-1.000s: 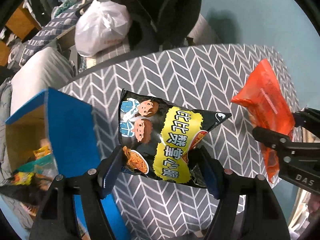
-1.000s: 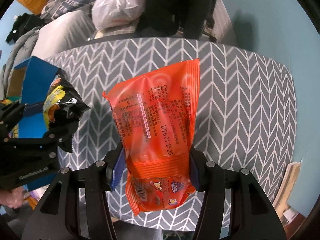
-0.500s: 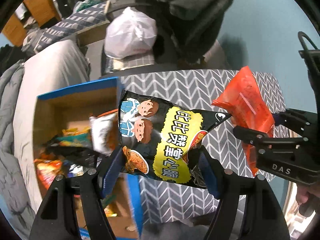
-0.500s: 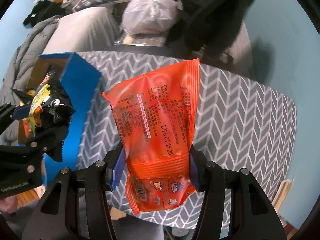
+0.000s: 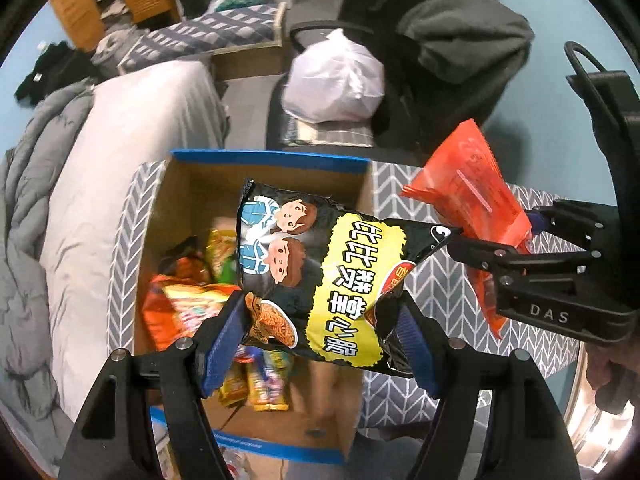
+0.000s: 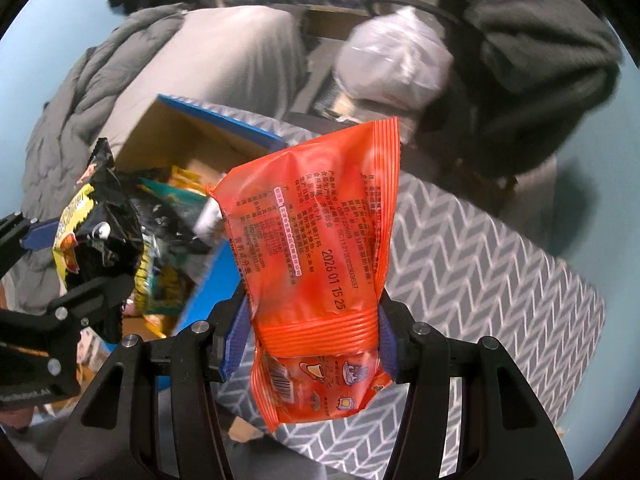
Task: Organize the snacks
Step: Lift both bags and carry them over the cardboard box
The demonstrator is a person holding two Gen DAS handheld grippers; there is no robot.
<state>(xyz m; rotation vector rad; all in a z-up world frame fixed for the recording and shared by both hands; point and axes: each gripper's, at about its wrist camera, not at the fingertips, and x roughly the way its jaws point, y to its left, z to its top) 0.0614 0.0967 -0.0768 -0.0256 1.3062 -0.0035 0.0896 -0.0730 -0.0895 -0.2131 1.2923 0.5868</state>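
Note:
My left gripper point(image 5: 320, 332) is shut on a black and yellow snack bag point(image 5: 320, 272) with cartoon faces, held in the air over the open blue cardboard box point(image 5: 272, 160). Several snack packets point(image 5: 188, 304) lie inside that box. My right gripper point(image 6: 308, 336) is shut on an orange snack bag point(image 6: 316, 248) printed with a date, hanging above the chevron-covered table point(image 6: 480, 264) just right of the box point(image 6: 216, 120). In the left wrist view the orange bag point(image 5: 472, 192) and right gripper point(image 5: 500, 240) sit at the right. The black bag point(image 6: 96, 224) shows at the right wrist view's left.
A grey padded seat and quilted blanket point(image 5: 100, 168) lie left of the box. Behind the table stand a white plastic bag point(image 5: 332, 80) and a dark chair draped with grey clothing point(image 5: 464, 40). A teal wall point(image 6: 592, 168) runs along the right.
Both grippers have carried their bags leftward and upward from over the table toward the box. The left gripper's bag has gone from beside the box to above its open top.

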